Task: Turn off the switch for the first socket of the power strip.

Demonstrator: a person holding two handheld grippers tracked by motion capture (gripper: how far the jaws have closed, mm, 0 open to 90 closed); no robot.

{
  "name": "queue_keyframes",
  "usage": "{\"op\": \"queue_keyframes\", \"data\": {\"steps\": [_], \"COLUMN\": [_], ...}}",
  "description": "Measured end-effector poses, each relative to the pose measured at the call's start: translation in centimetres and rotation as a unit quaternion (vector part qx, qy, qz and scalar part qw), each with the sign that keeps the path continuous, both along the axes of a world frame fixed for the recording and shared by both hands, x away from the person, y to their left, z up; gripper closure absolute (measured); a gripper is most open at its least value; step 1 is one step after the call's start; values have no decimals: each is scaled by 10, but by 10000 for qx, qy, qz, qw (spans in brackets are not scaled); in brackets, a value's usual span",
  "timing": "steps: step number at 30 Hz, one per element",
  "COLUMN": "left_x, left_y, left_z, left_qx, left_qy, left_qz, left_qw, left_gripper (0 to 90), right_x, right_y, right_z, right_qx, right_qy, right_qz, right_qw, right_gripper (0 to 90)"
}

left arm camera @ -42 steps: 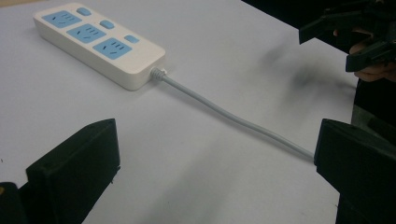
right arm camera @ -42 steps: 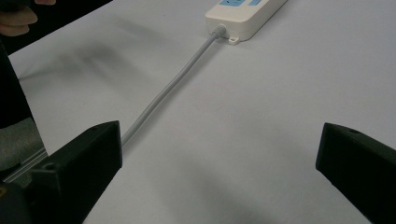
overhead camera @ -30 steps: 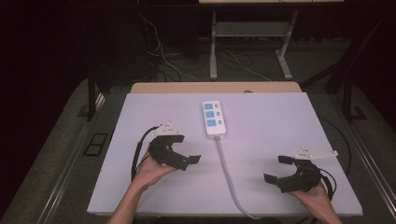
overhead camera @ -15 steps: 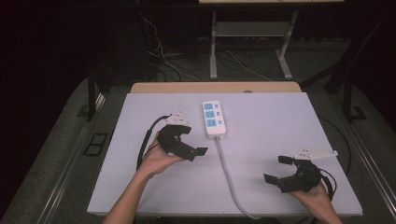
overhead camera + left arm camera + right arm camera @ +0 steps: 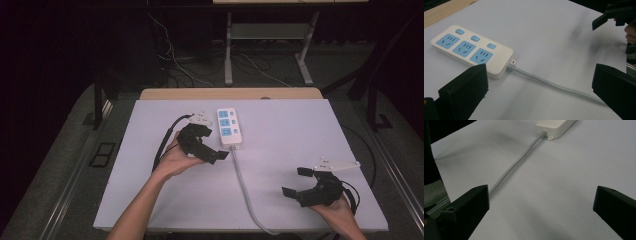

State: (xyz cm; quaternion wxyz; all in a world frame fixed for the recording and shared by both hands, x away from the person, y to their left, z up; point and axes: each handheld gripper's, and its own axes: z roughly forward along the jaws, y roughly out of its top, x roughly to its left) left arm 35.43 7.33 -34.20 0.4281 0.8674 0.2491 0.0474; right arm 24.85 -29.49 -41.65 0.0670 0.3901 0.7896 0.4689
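With jaws spread and empty, the left gripper (image 5: 212, 150) hangs beside the power strip (image 5: 229, 127) at the table's (image 5: 300, 130) far middle, and should probably straddle it squarely while the released right gripper (image 5: 298, 184) waits.

bench (image 5: 300, 135) top looks like a matt white sheet, smooth, with a bare light wood strip (image 5: 230, 93) showing along the far edge. power strip (image 5: 471, 50) is smooth cream plastic with a slight sheen, blue socket faces and buttons, and its cord (image 5: 516, 165) looks like smooth grey rubbery plastic. gripper fingers (image 5: 464, 92) are matt black plastic, a bit grainy. floor (image 5: 65, 150) is dull grey, carpet-like
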Motion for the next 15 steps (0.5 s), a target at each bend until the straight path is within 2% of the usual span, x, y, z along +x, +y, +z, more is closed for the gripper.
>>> {"op": "queue_keyframes", "data": {"steps": [15], "left_x": [27], "left_y": [-13], "left_z": [1], "left_qx": [264], "left_qy": [9], "left_qz": [-99], "left_qw": [9996], "left_gripper": [0], "right_x": [0], "right_y": [0], "right_z": [0], "right_qx": [-30], "right_qy": [-9], "right_qz": [-15], "right_qw": [10000], "right_gripper": [2]}}
